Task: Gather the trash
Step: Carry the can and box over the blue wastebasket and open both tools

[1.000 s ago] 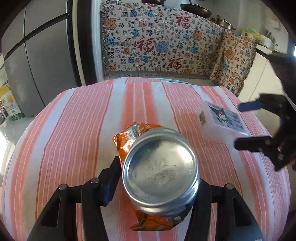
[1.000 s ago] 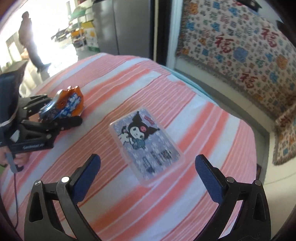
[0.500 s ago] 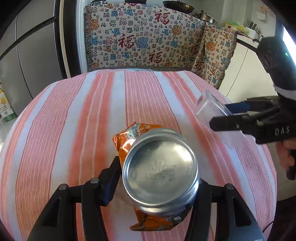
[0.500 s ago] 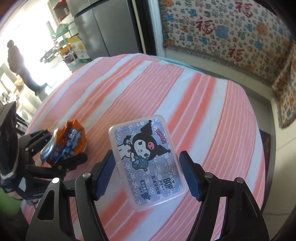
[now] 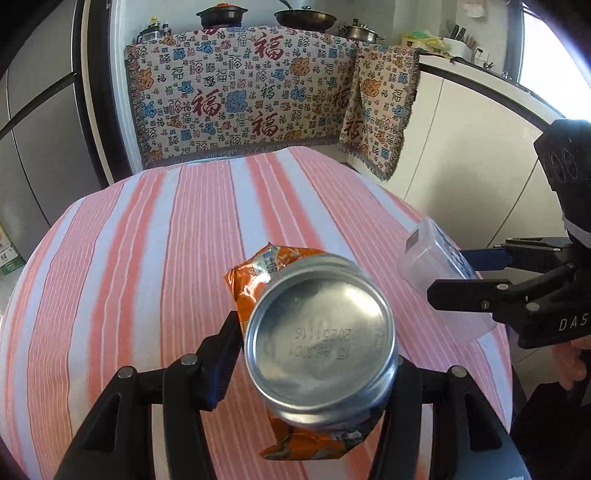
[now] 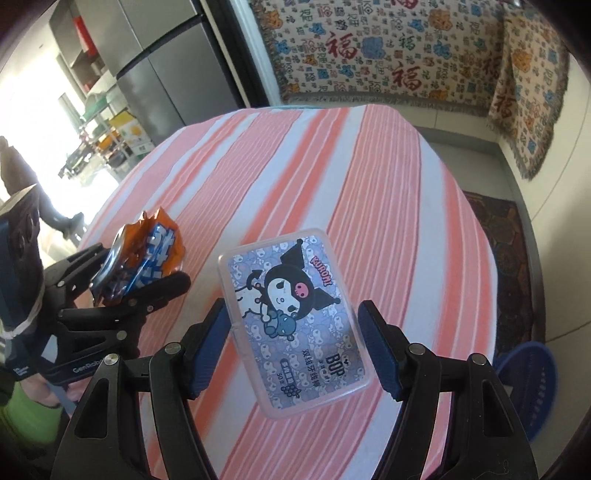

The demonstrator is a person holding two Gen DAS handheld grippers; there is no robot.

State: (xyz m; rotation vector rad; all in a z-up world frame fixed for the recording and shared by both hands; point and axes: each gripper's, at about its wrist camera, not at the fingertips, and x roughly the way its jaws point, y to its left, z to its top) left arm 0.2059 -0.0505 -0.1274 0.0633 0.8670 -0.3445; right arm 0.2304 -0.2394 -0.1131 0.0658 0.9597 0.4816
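Left claw (image 5: 314, 365) is clamped on a can (image 5: 319, 347), shiny bottom facing the camera, with an orange wrapper (image 5: 258, 266) squashed against it, all held up off the striped table (image 5: 147, 258). Right claw (image 6: 295, 347) has just squeezed in on a clear plastic box (image 6: 291, 317) with a cartoon lid, pads on both long sides, box lifted above the cloth. Farther back a patterned blanket (image 5: 240, 96) hangs by the wall, pots (image 5: 221, 14) sitting above it.
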